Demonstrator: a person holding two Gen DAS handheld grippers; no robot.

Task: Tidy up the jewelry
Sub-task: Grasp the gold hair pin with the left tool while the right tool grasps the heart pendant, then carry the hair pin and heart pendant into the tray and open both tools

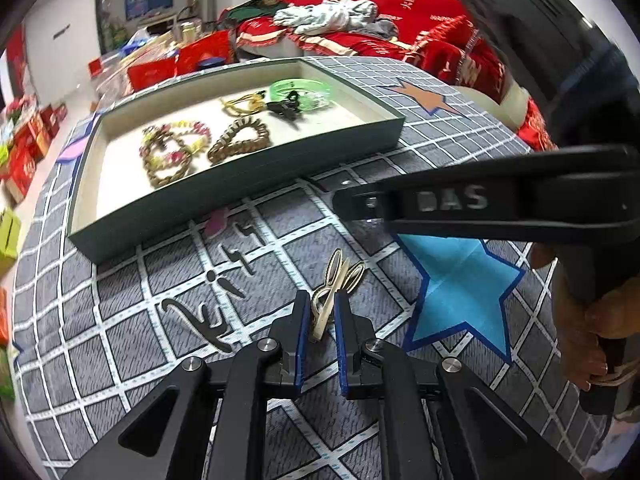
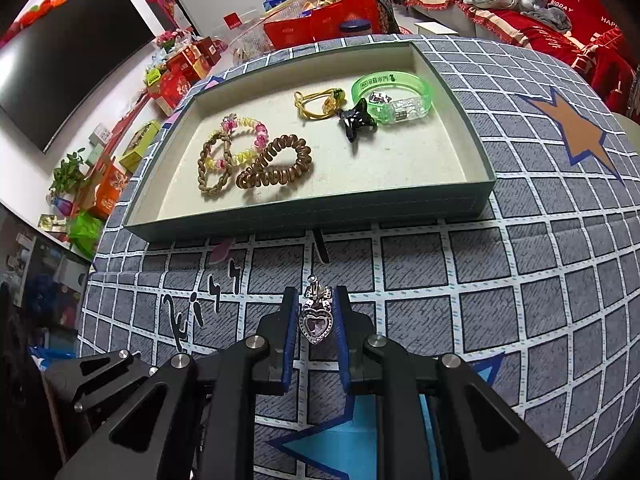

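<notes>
Low in the middle of both wrist views sit the tongs, and both pairs are already loaded. The left tongs (image 1: 323, 316) are clenched on a cream and olive hair clip (image 1: 334, 290), whose long axis runs up and slightly right, away from the pads, with its far loops resting on or just above the grey checked tabletop (image 1: 120, 320) (I cannot tell which). The right tongs (image 2: 316, 312) are clenched on a heart pendant (image 2: 316, 322) with a purple stone, its silver bow and bail poking out past the tips towards the top of the frame.

What the coming move turns on, to my eye, is the green tray (image 2: 312, 210): it lies straight ahead of the right tongs, its near wall across the upper middle of that view, with bare floor in its lower right part. From the left tongs it sits up and to the left, at a slant. So the right hand looks better lined up for a drop.

Inside the tray already lie a brown coil hair tie (image 2: 276, 166), a braided band (image 2: 214, 168), a pink and yellow beaded bracelet (image 2: 244, 136), a yellow cord (image 2: 316, 106), a black claw clip (image 2: 356, 120) and a green bangle (image 2: 394, 94).
</notes>
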